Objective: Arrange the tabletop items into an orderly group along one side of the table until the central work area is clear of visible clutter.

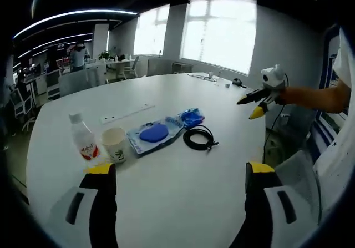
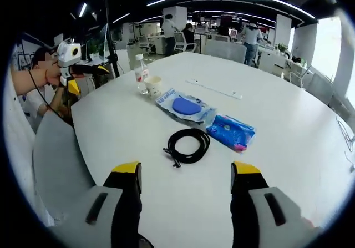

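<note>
Risk first, judged from layout: clear plastic bottle with white cap and red label (image 1: 83, 138) stands upright just beside white paper cup with green print (image 1: 115, 144); likely to tip if jaws come in from the side or clip the cup, since both look light and stand very close. Coiled black cable with loose plug end (image 2: 188, 145) likely to uncoil or drag if pinched on a single strand. Flat clear plastic packet holding a blue oval item (image 2: 184, 107) lies flush on the white oval table (image 2: 288, 126); hard to get a jaw under, prone to sliding away. Crinkled blue foil pouch with pink print (image 2: 231, 131) touching or overlapping that packet's end, so moving one may shove the other. White strip-shaped object (image 2: 215, 89) further toward table centre, too small to identify.

All items strung in a loose line across mid-table, cable a little apart on the near side; nothing gathered at an edge yet.

Pose: left gripper (image 1: 180, 173) held low over near table edge, jaws wide apart, empty, aimed toward the bottle–cup end. Right gripper (image 2: 185, 169) held above opposite side, jaws wide apart, empty, pointed at cable. Also visible in left gripper view, raised off the table edge on an outstretched forearm, fingers parted.
</note>
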Tool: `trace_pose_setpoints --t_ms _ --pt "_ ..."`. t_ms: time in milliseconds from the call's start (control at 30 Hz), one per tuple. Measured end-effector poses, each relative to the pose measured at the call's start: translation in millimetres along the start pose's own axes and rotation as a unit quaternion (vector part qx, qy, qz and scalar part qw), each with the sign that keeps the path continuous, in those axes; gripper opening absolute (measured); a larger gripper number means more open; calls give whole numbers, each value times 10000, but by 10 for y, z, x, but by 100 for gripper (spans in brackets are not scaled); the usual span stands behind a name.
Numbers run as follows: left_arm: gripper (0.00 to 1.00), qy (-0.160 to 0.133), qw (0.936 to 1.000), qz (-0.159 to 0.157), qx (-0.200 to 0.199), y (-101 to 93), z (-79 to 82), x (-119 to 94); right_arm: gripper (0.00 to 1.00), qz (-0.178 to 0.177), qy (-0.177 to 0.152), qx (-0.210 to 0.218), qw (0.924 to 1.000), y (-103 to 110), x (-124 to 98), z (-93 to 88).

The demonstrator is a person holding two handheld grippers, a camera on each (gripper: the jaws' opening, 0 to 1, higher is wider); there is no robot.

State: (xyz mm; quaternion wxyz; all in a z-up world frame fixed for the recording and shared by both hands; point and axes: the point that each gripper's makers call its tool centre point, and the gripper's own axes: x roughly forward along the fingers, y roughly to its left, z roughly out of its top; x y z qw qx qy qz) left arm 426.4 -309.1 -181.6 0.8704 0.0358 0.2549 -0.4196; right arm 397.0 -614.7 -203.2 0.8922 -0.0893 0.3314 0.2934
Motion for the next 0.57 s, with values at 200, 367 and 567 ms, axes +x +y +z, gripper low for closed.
trace_pose_setpoints --t_ms 200,367,567 --pt "100 205 9998 58 -31 -21 -173 37 64 -37 135 210 9997 19 -56 -256" --pt "100 232 9996 75 -134 -41 -215 33 64 -17 131 320 9994 37 -83 -312" --pt "100 207 9996 107 -172 -77 -189 14 64 23 119 350 9993 30 -75 -301"
